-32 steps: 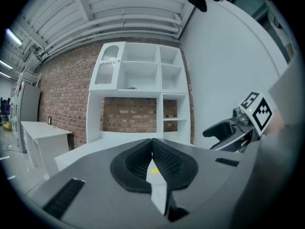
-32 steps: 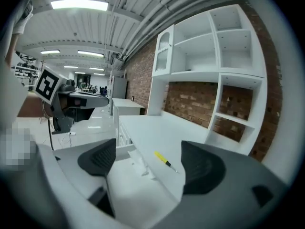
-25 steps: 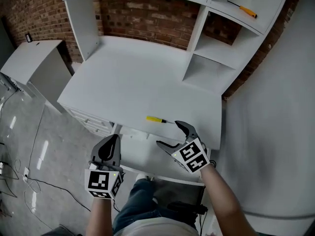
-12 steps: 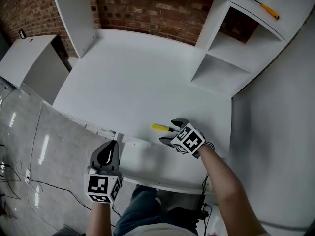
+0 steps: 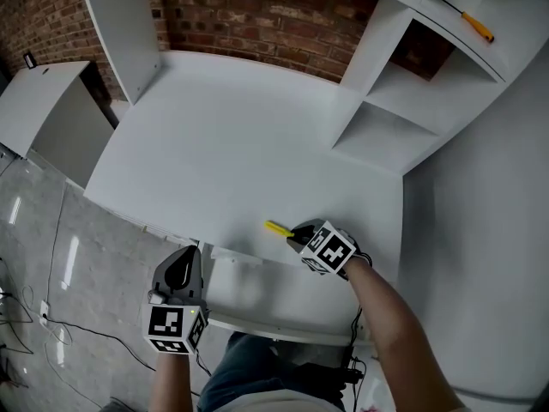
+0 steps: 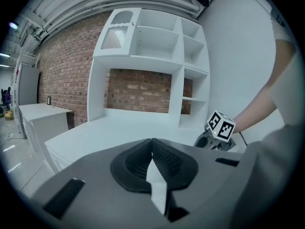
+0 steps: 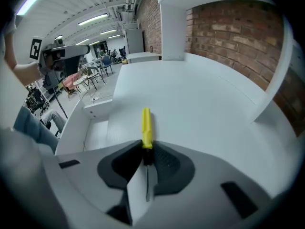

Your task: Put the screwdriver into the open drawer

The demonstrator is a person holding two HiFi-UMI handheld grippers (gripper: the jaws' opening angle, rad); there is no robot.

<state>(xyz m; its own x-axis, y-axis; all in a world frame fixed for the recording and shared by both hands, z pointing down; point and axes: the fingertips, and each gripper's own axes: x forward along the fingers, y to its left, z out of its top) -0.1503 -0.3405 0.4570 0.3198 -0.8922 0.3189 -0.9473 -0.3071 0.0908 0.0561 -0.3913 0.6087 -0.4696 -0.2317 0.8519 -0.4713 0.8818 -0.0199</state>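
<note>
Screwdriver (image 7: 146,127): yellow handle, black collar, thin metal shaft. It lies at the desk's front edge, at 6 o'clock from the desk's middle in the head view. Its handle points toward 10 o'clock from the right gripper (image 5: 296,233). That gripper's jaws are closed on the shaft and collar, and the handle juts out beyond their tips. Whether the handle touches the desk (image 5: 223,153) or sits just above it cannot be told.

Drawer (image 5: 257,288): pulled open, white, under the desk's front edge, at 6 to 7 o'clock from the screwdriver and just beside it. Its cavity lies between the two grippers.

Left gripper (image 5: 190,257): at 8 o'clock from the right gripper, over the drawer's left end. Its jaws are pressed together with nothing between them.

Surroundings: a shelf unit (image 5: 403,101) stands at 1 o'clock on the desk. A second screwdriver (image 5: 467,20) with an orange handle lies on an upper shelf there. A brick wall (image 5: 257,15) is at 12 o'clock and a white cabinet (image 5: 47,114) at 9 o'clock.
</note>
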